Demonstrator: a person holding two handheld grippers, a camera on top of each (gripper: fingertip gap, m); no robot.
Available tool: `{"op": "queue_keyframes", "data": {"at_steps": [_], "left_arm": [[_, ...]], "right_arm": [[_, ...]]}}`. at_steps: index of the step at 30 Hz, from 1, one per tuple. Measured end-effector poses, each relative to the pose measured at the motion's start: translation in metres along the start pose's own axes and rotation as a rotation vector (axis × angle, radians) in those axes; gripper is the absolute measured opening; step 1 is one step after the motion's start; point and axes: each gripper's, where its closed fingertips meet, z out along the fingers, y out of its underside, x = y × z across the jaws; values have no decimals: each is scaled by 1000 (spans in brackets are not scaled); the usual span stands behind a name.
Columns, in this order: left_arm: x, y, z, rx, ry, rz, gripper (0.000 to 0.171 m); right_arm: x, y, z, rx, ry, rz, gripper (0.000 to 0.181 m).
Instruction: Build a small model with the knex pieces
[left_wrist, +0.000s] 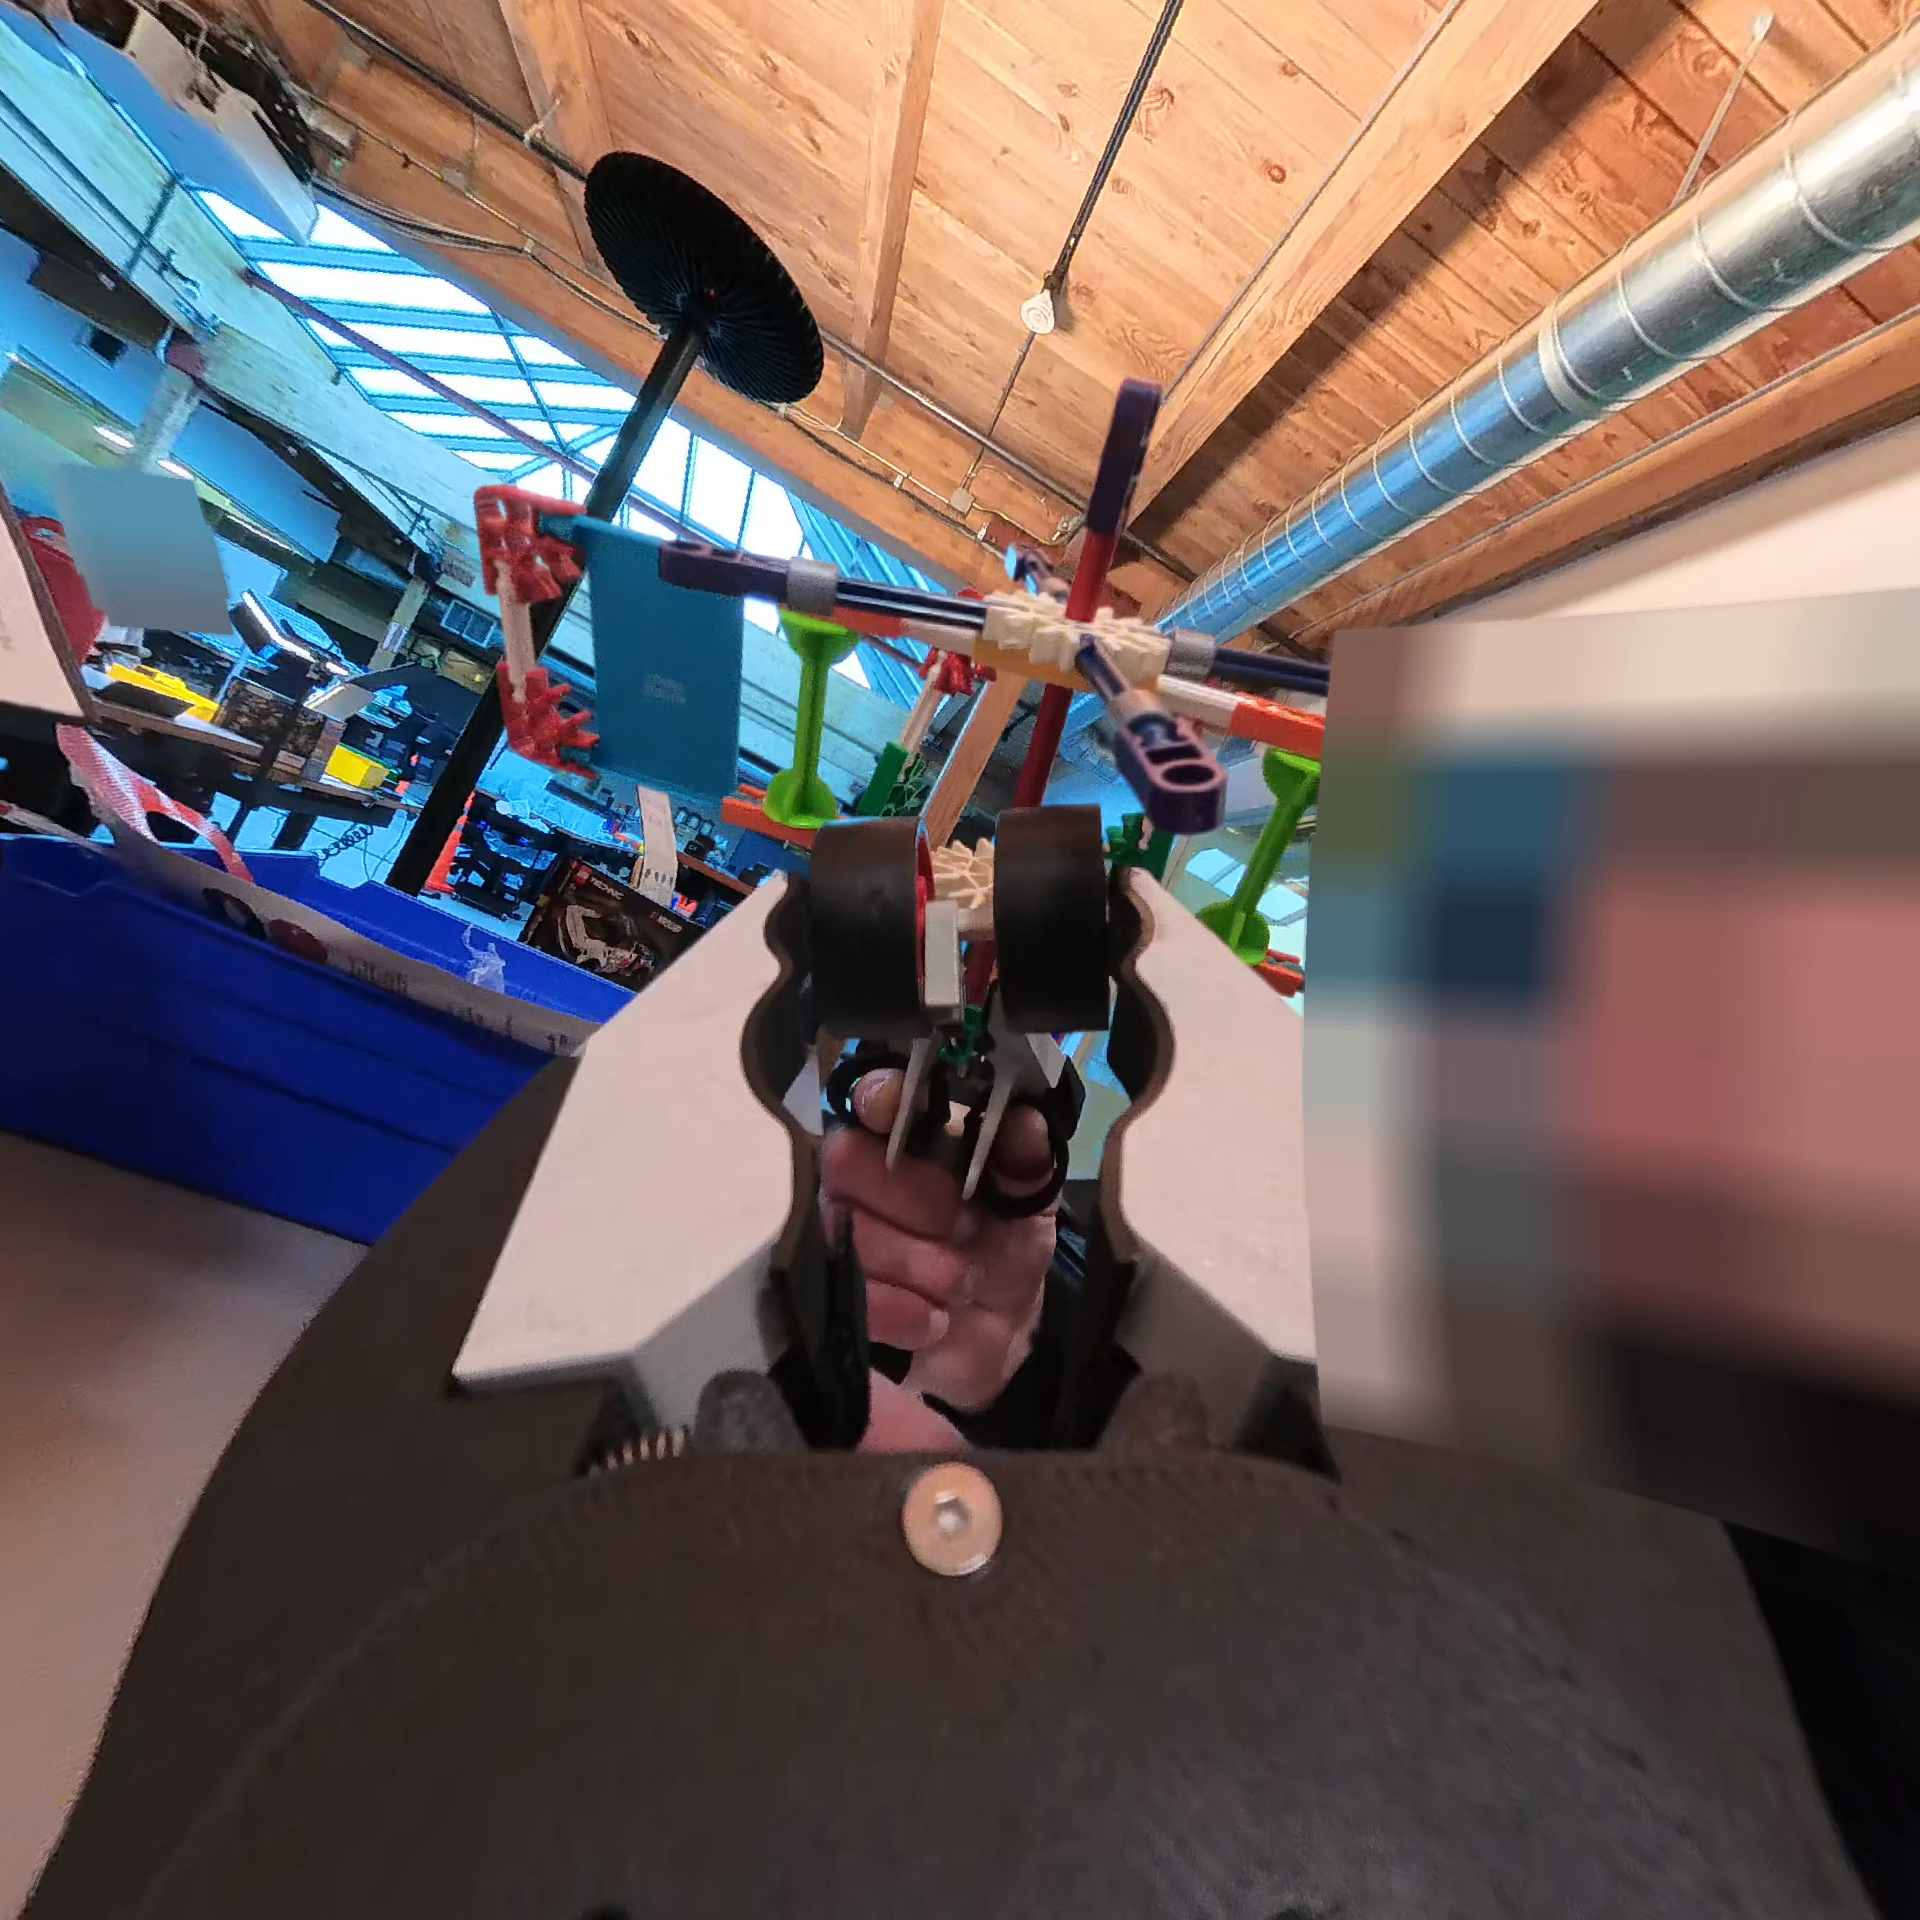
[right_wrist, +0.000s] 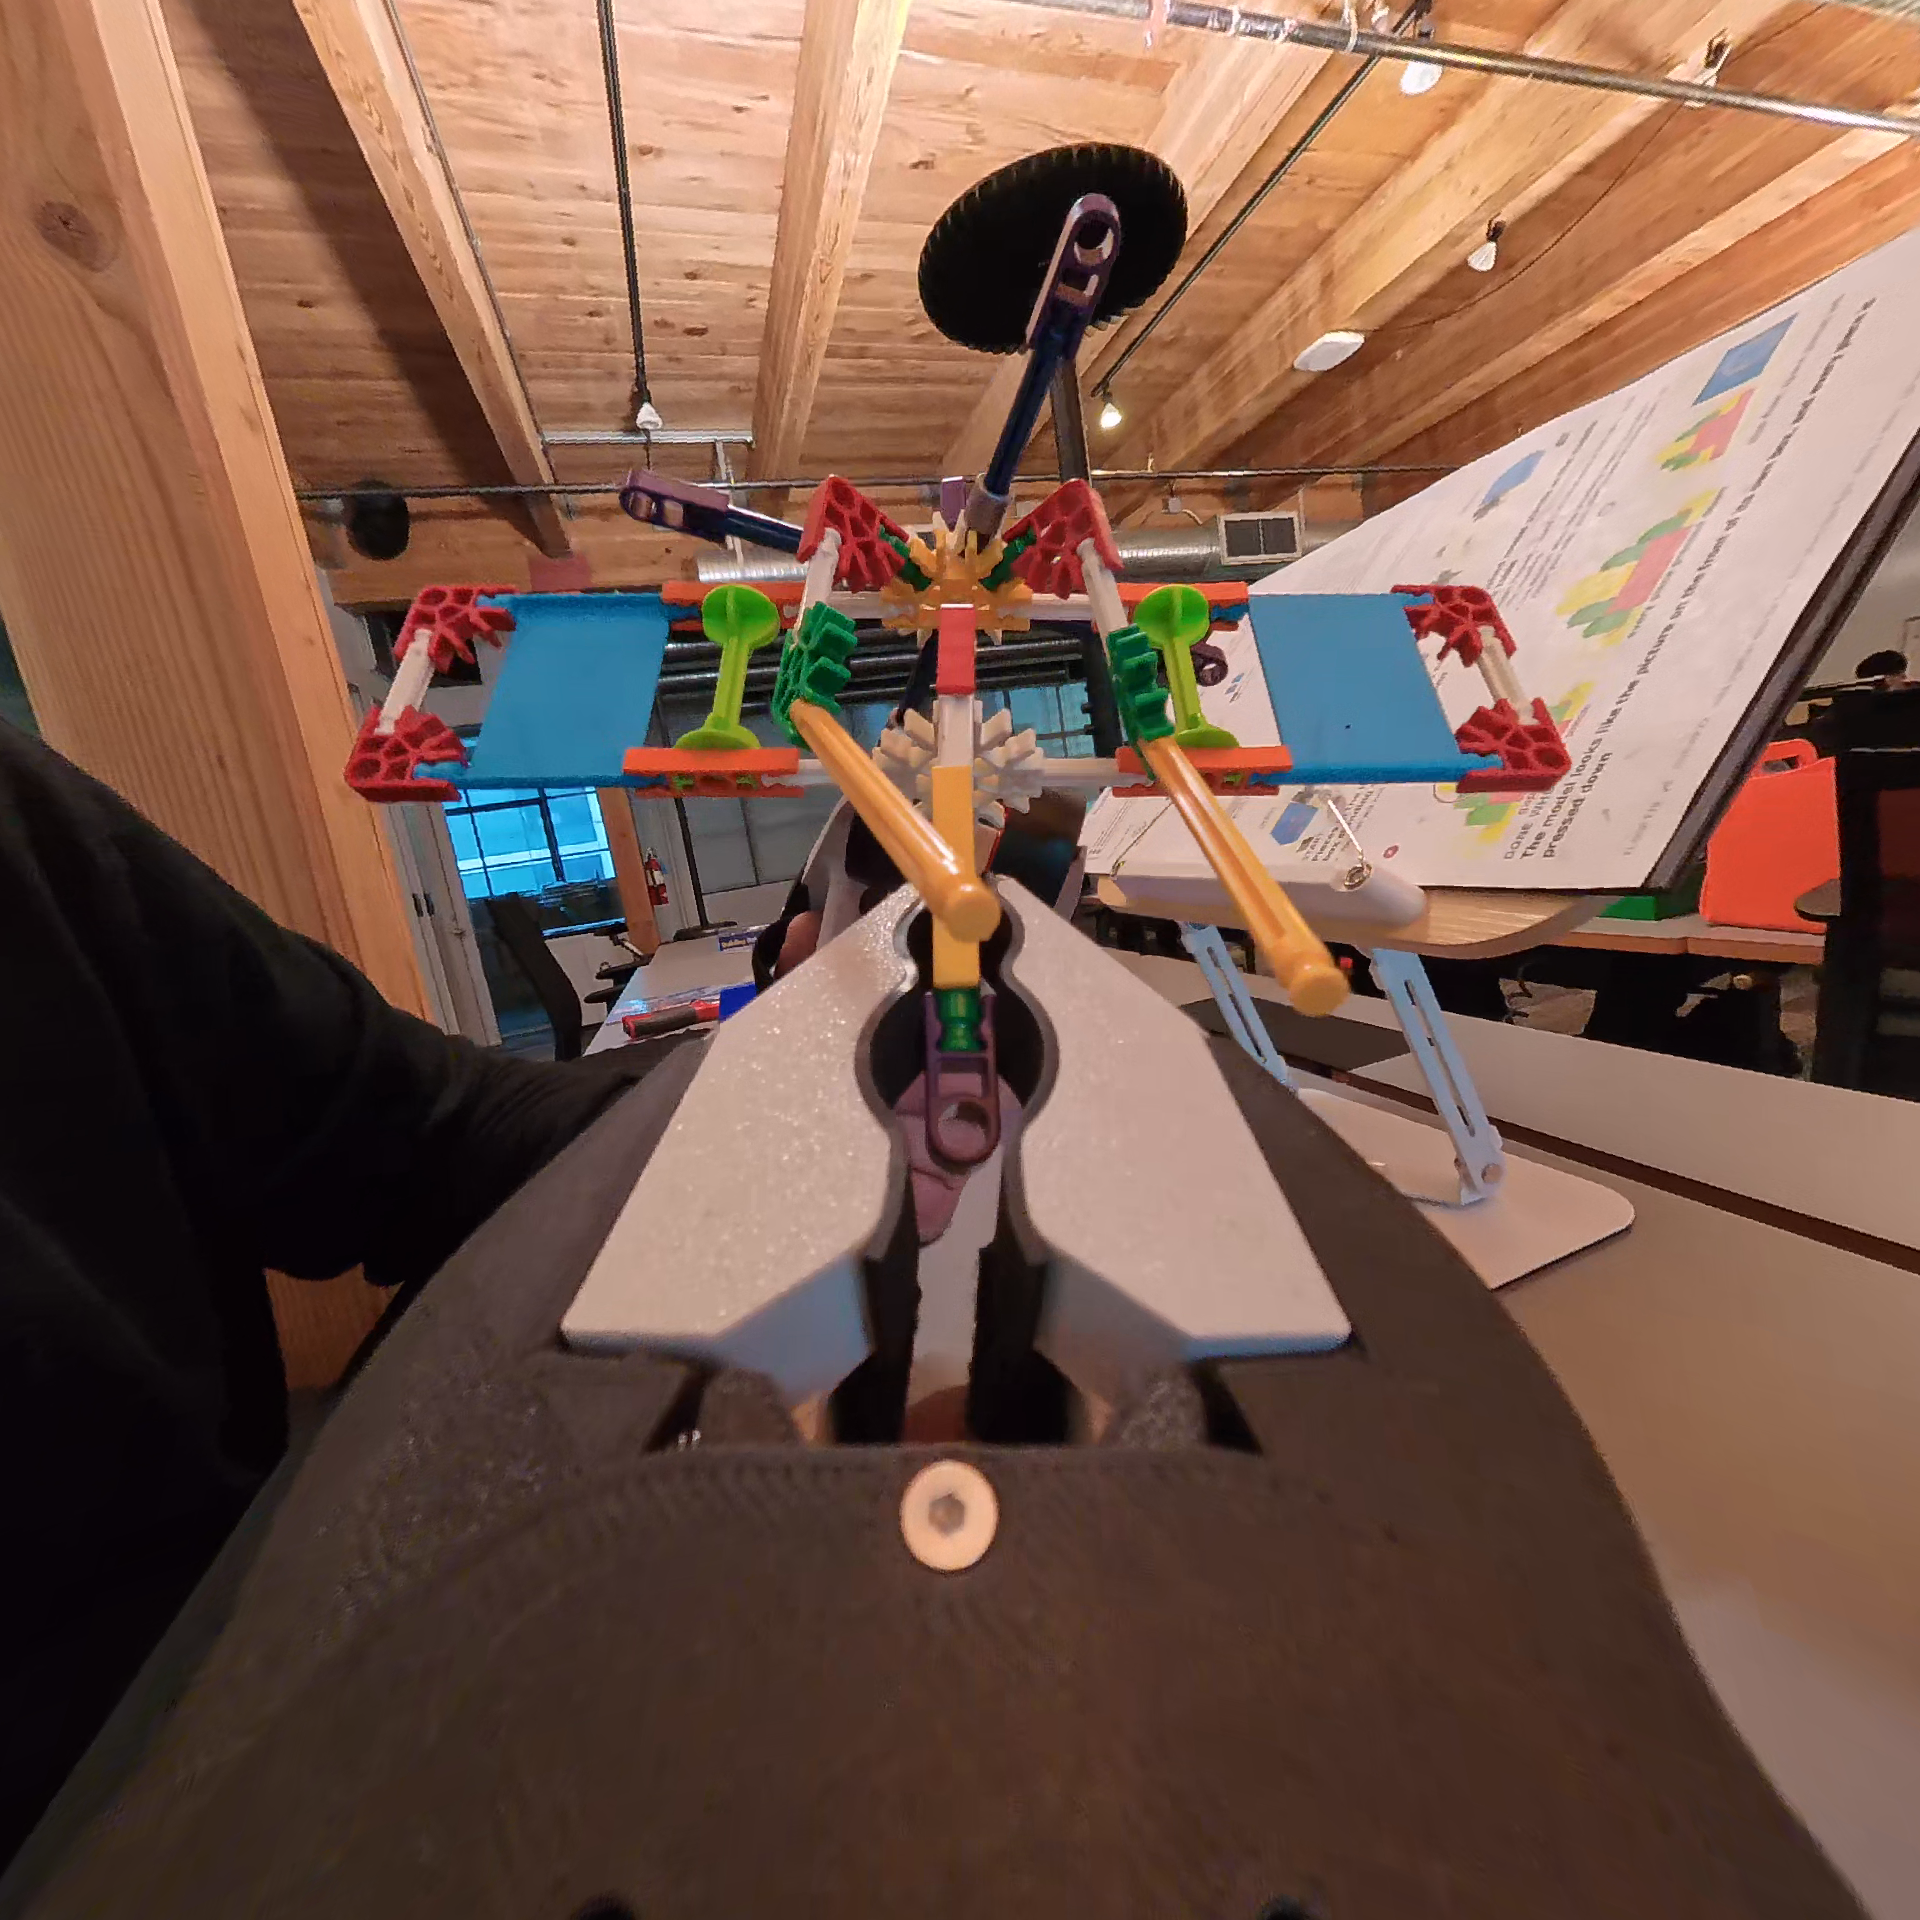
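The right gripper (right_wrist: 951, 940) is clamped on the yellow rod (right_wrist: 953, 873) of the rod-and-connector model (right_wrist: 956, 665), the left gripper (left_wrist: 956, 925) pinching its black wheels (left_wrist: 1049, 914) — light, snap-fit, probably fragile — so rigid rods look safest to hold.

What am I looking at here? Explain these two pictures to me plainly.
There is no robot. A person holds a two-finger gripper in each hand, and each has a camera looking along its fingers. In the left view, the left gripper clamps the black wheels of a colourful toy model. In the right view, the right gripper clamps the model's yellow rod. A page stand is on the table, and a blue bin sits nearby.
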Motion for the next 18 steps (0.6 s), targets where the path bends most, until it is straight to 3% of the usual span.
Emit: {"op": "queue_keyframes", "data": {"at_steps": [18], "left_arm": [[-6, 11, -3, -73, -3, 51, 55]], "right_arm": [[3, -13, -7, 40, 23, -16, 3]]}}
